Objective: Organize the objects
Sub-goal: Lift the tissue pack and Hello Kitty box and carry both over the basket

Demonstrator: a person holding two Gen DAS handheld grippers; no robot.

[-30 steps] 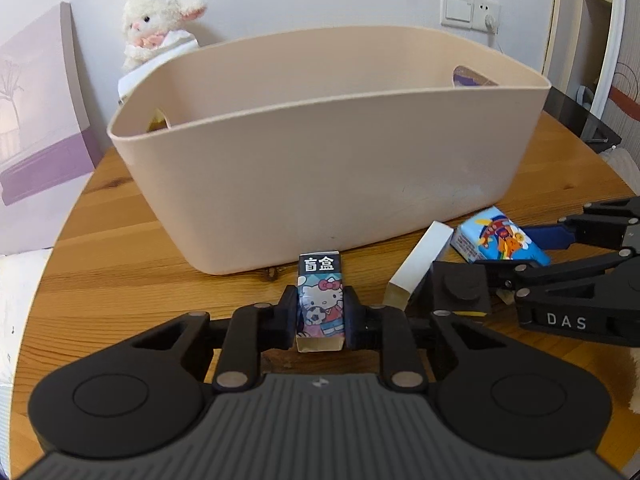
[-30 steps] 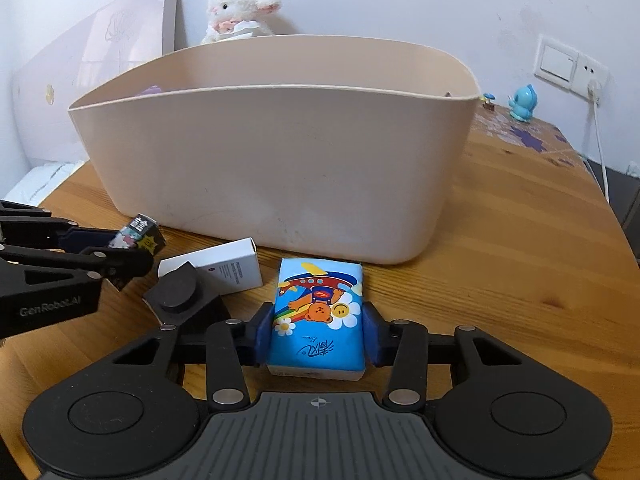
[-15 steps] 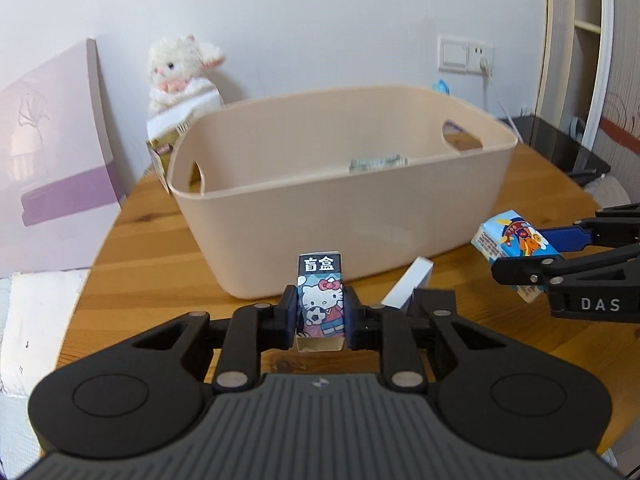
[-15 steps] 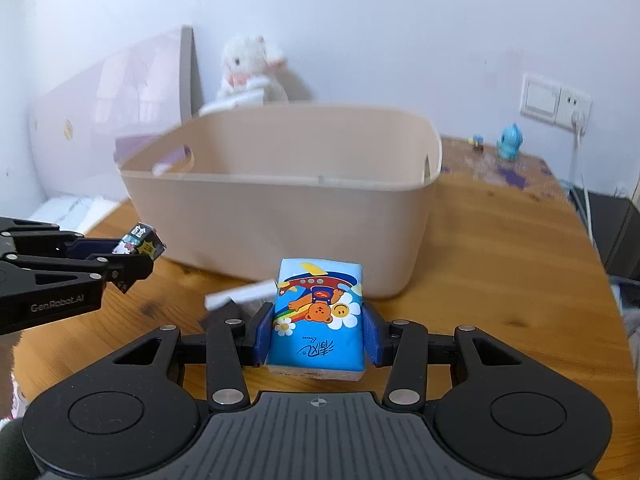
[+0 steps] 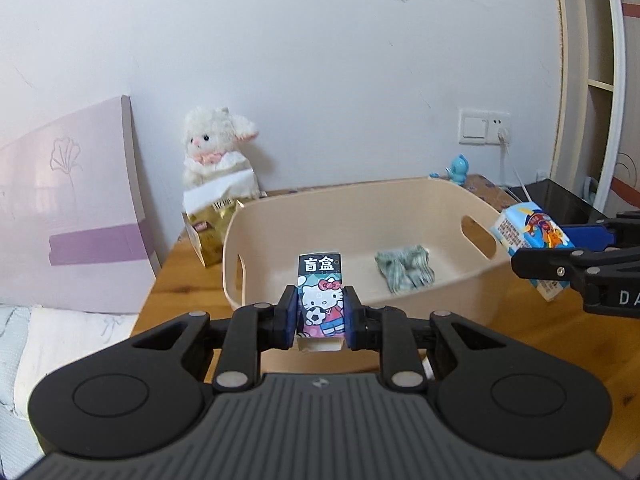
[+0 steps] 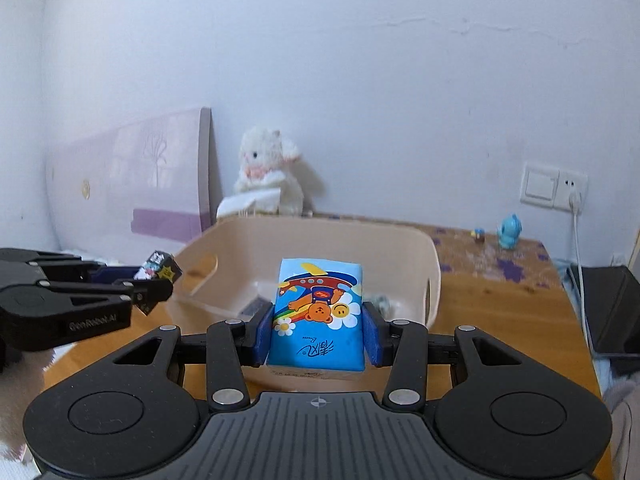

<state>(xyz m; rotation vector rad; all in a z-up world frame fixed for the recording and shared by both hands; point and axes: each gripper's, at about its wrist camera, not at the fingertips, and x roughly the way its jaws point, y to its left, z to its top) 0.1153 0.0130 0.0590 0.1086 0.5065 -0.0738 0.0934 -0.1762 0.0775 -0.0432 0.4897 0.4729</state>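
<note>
- Both grippers have risen since a second ago, so the beige basket (image 5: 448,200) now shows its inside instead of its near wall.
- Left of the basket, a plush lamb (image 5: 218,152) sits against the wall.
- Left gripper (image 5: 320,312), clamped on a small cartoon-cat box (image 5: 320,296), hangs over the basket's near rim.
- Inside the basket lies a crumpled cloth (image 5: 405,268).
- Right gripper (image 6: 318,328) squeezes a blue tissue pack (image 6: 318,312) above the basket's near rim.
</note>
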